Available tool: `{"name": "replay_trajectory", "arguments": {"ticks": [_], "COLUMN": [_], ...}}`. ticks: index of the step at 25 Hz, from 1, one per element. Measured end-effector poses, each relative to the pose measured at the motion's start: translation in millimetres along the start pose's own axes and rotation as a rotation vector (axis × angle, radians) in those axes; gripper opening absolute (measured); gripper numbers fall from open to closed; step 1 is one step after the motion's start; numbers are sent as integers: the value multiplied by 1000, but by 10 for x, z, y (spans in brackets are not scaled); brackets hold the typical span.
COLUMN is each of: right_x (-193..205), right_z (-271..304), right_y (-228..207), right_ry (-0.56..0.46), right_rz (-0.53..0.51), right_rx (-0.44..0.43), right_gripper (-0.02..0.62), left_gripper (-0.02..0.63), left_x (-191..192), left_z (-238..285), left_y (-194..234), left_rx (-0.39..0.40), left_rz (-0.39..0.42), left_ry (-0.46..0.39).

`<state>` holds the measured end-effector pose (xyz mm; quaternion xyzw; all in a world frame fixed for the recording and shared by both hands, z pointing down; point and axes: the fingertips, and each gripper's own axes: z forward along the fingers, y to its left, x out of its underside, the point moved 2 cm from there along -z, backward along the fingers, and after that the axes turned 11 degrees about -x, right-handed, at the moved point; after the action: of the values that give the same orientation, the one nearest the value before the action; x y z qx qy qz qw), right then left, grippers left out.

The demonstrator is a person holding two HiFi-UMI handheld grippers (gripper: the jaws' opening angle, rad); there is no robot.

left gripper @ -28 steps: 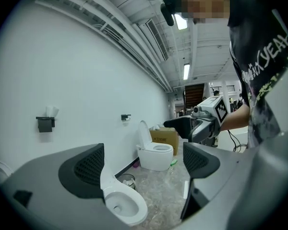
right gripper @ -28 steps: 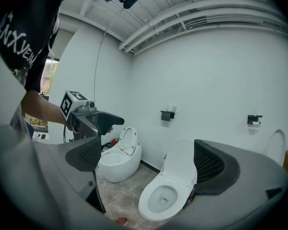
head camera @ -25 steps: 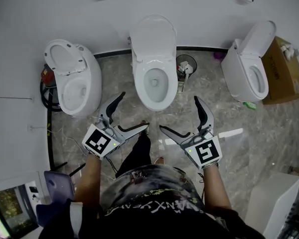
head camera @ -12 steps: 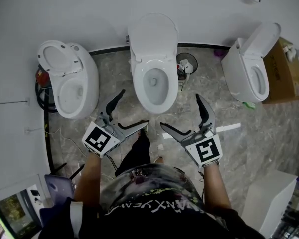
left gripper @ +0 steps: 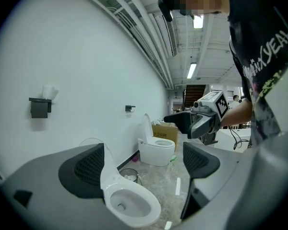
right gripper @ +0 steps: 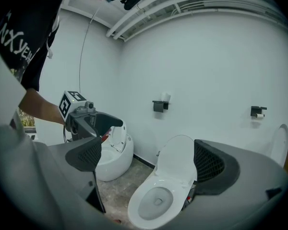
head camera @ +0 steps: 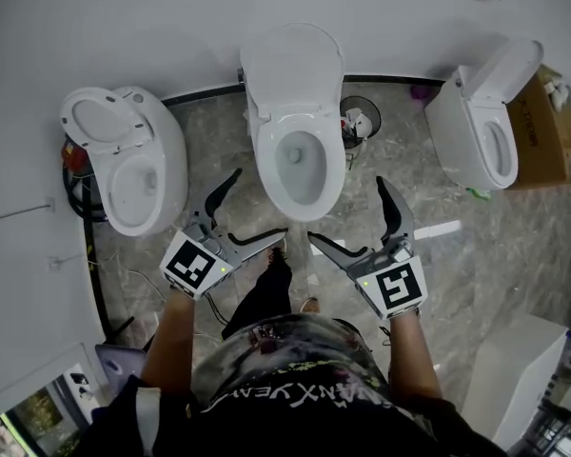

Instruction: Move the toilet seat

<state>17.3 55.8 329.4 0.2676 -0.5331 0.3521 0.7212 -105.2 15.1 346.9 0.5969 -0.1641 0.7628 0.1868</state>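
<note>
The middle toilet (head camera: 295,174) looks like glossy white ceramic, smooth all over, and its upright lid (head camera: 290,65) has the same shiny white finish. The floor (head camera: 514,246) is grey veined stone or tile with a slight sheen. The wall (head camera: 76,27) is smooth, matt white. The box (head camera: 552,131) is dull brown cardboard. The left gripper (head camera: 260,203) and right gripper (head camera: 345,209) have matt grey plastic shells. Their fingers (right gripper: 209,164) carry dark pads with a fine, rough mesh texture. The person's shirt (head camera: 285,379) is black printed cloth.
</note>
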Motion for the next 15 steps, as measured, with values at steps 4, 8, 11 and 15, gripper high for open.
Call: {"name": "replay_trajectory", "arguments": {"ticks": [4,8,11,15], "right_x": [56,93,72,74], "right_z": [191,330,399,453], "right_y": [-81,-180,-222,-267], "right_ry": [20,42,47,54], "right_rz": [13,21,19,33], "right_rx": [10,28,43,62], "right_gripper": [584,584,584,584], "left_gripper": [497,497,497,497], "left_x": [89,163,185,213], "left_z": [93,173,197,243], "left_y": [180,325,405,482], "left_rx": [15,35,48,69], "left_rz": [-15,-29,-38,-40], "left_ry": [1,5,7,11]}}
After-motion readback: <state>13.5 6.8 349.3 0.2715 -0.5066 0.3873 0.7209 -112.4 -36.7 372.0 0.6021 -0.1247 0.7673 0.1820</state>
